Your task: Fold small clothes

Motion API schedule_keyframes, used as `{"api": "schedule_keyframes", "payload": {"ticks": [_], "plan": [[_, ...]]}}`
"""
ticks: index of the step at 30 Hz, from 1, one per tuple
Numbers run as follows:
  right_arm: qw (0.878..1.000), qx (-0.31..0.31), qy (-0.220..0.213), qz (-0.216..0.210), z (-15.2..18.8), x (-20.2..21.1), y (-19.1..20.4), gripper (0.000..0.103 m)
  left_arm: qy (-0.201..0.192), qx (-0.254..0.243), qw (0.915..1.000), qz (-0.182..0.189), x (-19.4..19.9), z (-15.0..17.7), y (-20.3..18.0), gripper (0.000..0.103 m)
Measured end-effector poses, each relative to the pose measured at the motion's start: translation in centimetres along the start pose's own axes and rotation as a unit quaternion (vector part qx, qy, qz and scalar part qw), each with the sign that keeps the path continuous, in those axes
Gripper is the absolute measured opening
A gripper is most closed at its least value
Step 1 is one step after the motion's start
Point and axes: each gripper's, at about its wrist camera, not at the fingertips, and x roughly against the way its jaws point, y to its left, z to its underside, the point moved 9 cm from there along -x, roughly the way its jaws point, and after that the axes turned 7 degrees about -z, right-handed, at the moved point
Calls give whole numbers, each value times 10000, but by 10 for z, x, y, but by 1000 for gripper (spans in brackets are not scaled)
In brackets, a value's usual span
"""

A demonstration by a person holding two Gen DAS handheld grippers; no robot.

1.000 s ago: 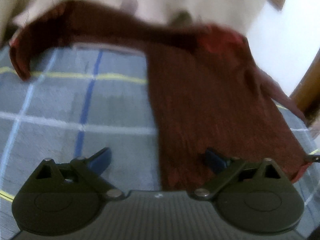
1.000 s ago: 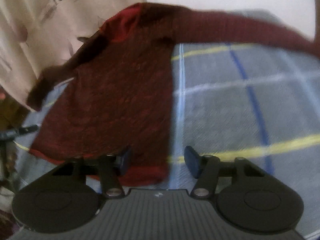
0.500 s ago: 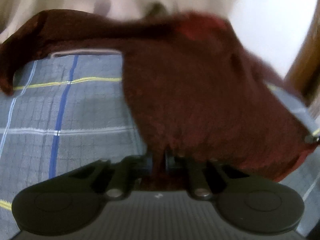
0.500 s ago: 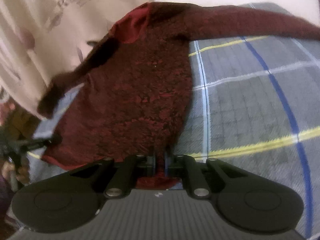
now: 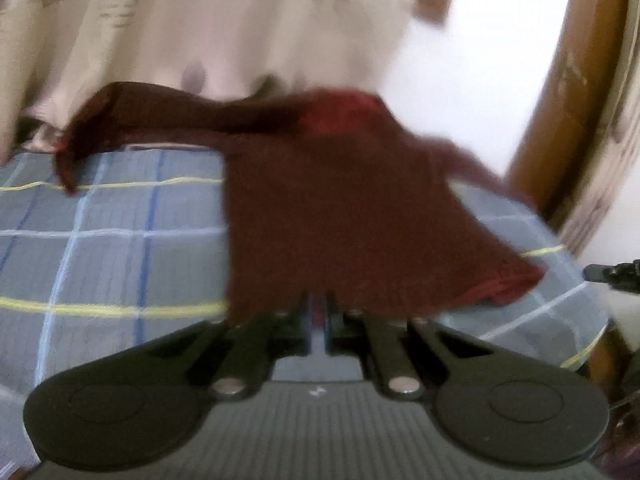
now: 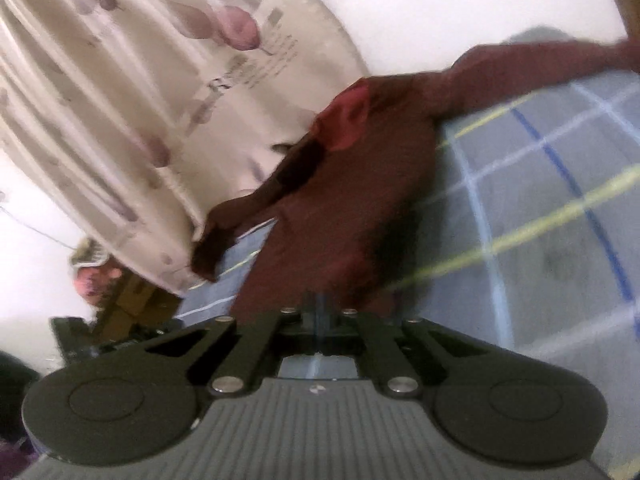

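Note:
A dark red long-sleeved knit top lies on a grey plaid bed cover, neck towards the curtain, sleeves spread out. My left gripper is shut on the near hem of the top, cloth pinched between its pads. In the right wrist view the same top runs up from my right gripper, which is shut on another part of the near hem. The hem is lifted off the cover at both grips. Both views are blurred.
A beige printed curtain hangs behind the bed. A wooden frame stands at the right edge of the bed. A dark tool tip shows at the far right. Clutter sits low left in the right wrist view.
Both grippers went from open to shut on the top's near hem. Both then rose and pulled back, lifting the hem and showing more curtain and wall.

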Motion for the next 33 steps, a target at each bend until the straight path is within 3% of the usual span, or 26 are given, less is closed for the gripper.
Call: {"api": "schedule_keyframes", "payload": {"ticks": [1, 3, 5, 6, 7, 8, 10, 12, 16, 19, 22, 23, 24, 25, 27, 30, 33], "plan": [[9999, 59, 37, 100, 9, 7, 2, 5, -21, 92, 9999, -112, 1, 2, 6, 6], [9948, 596, 26, 827, 16, 15, -6, 9, 57, 362, 9993, -70, -7, -2, 20, 6], [9965, 379, 29, 738, 6, 19, -21, 15, 80, 467, 9983, -327, -24, -9, 38, 11], [9963, 331, -34, 787, 0, 18, -28, 26, 109, 497, 9981, -339, -32, -11, 44, 15], [9945, 386, -149, 962, -9, 17, -38, 46, 160, 475, 9984, -267, -39, -13, 46, 23], [9935, 396, -151, 1061, -15, 13, -46, 54, 250, 463, 9984, -207, -48, -14, 48, 30], [9947, 280, -34, 992, -23, -1, -60, 56, 315, 521, 9981, -62, -64, -15, 51, 65], [9949, 171, 111, 986, -26, -16, -74, 56, 280, 582, 9978, -118, -76, -16, 56, 70], [9936, -9, 351, 1078, -16, -42, -95, 56, 704, 745, 9945, 213, -109, -10, 62, 70], [9949, -293, 585, 768, -7, -60, -98, 56, 1024, 674, 9922, 213, -135, 1, 64, 70], [9947, -390, 675, 669, -1, -73, -100, 56, 856, 377, 9952, 282, -145, -4, 57, 69], [9947, -427, 694, 633, -1, -76, -99, 56, 860, 372, 9952, 266, -148, -5, 56, 62], [9944, -472, 713, 613, -2, -78, -98, 56, 848, 380, 9954, 231, -151, -6, 55, 26], [9944, -484, 733, 594, -3, -80, -97, 43, 929, 394, 9946, 230, -154, -5, 52, 11], [9928, -400, 901, 681, 0, -87, -96, 13, 915, 509, 9941, 270, -153, -5, 49, 10], [9935, -419, 794, 698, 4, -89, -93, 13, 718, 716, 9941, 385, -134, -9, 49, 9], [9965, -583, 413, 424, -1, -68, -81, 12, 442, 839, 9936, 615, -92, -14, 48, 7]]}}
